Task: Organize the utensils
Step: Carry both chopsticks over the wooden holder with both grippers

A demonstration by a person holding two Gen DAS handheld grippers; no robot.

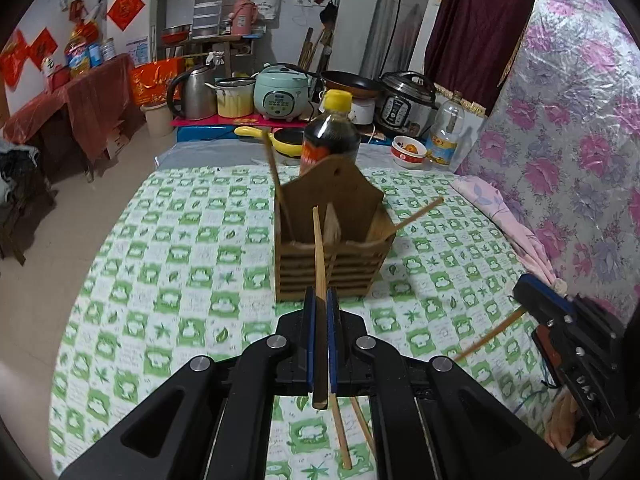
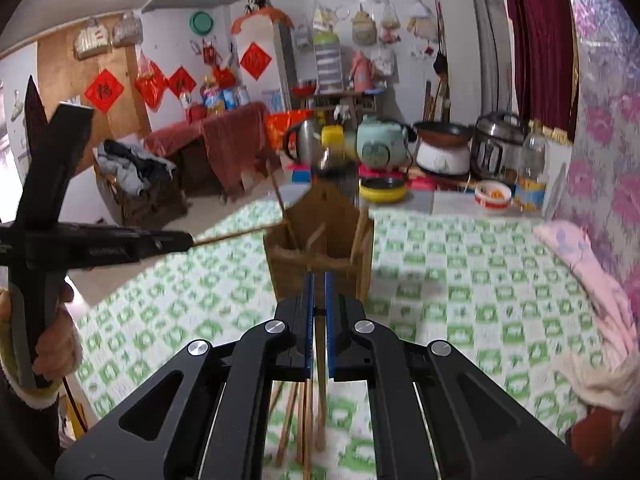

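Observation:
A brown wooden utensil holder (image 1: 332, 240) (image 2: 320, 240) stands on the green-and-white checked cloth (image 1: 180, 280). One chopstick (image 1: 276, 172) rises from its left side and another (image 1: 416, 212) leans out to the right. My left gripper (image 1: 320, 294) is shut on a chopstick (image 1: 318, 248), lifted in front of the holder. It also shows in the right wrist view as the left gripper (image 2: 188, 236), held in a hand. My right gripper (image 2: 319, 278) is shut on another chopstick (image 2: 320, 360); in the left wrist view this right gripper (image 1: 520, 292) is at the right edge. Several loose chopsticks (image 2: 300, 420) (image 1: 344, 440) lie on the cloth below.
Behind the holder stands a dark bottle with a yellow cap (image 1: 330, 136). A yellow pan (image 1: 288, 140), a bowl (image 1: 410, 152) and an oil bottle (image 1: 444, 136) sit past it. A pink cloth (image 1: 500, 208) lies along the flowered wall on the right. Cookers and a kettle line the back.

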